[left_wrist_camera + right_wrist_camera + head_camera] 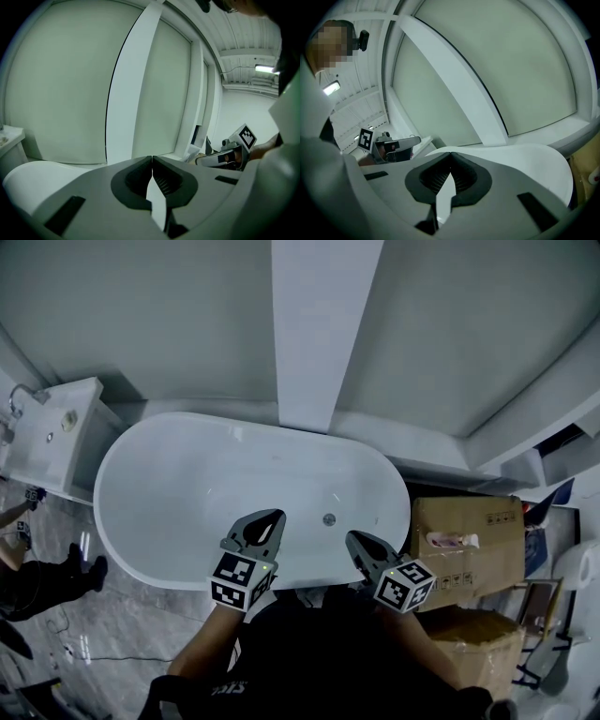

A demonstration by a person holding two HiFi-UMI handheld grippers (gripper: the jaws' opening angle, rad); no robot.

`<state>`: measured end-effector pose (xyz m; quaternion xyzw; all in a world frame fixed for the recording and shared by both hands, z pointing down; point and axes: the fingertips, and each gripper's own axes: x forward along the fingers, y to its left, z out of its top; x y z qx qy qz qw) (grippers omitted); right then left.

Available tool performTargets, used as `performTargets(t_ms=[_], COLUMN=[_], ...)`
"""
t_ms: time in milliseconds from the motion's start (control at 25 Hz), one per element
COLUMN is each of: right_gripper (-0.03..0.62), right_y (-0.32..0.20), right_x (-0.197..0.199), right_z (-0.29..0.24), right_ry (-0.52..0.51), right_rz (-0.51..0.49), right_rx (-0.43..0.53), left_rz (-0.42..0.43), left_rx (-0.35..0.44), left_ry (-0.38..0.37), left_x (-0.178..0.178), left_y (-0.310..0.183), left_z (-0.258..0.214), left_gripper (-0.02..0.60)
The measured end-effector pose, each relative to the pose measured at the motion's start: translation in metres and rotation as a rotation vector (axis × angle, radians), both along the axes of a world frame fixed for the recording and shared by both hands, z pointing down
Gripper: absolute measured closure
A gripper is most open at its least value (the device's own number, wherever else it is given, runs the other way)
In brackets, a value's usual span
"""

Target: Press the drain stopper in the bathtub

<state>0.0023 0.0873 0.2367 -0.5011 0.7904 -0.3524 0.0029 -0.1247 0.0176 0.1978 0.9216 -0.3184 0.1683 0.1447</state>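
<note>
Hovering at the near rim of the bathtub (pixel 169 474), the left gripper (pixel 273 517) and right gripper (pixel 352 537) are both sitting pinched shut and empty, while the drain stopper (pixel 329 518) is lying on its floor between their tips, probably a stiff, slick metal button wanting a centred push.

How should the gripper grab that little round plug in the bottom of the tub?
The drain stopper is a small round disc lying flat on the floor of the bathtub, so no edge shows to pinch. Best guess: come straight down from above and touch the middle of its top with shut jaw tips. The right gripper, jaws together, is the nearer one.
</note>
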Motion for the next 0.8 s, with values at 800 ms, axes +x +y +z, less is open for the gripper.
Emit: performTargets(t_ms=[800], right_gripper=[0.580], right_y=[-0.063], right_x=[0.159], right_z=[0.056], right_ry=[-0.010], right_rz=[-0.194], right_rx=[-0.094], left_rz=[-0.149], left_rx=[-0.118], left_ry=[-0.053], left_x=[0.155], left_y=[-0.026], left_z=[0.032], left_gripper=[0.561])
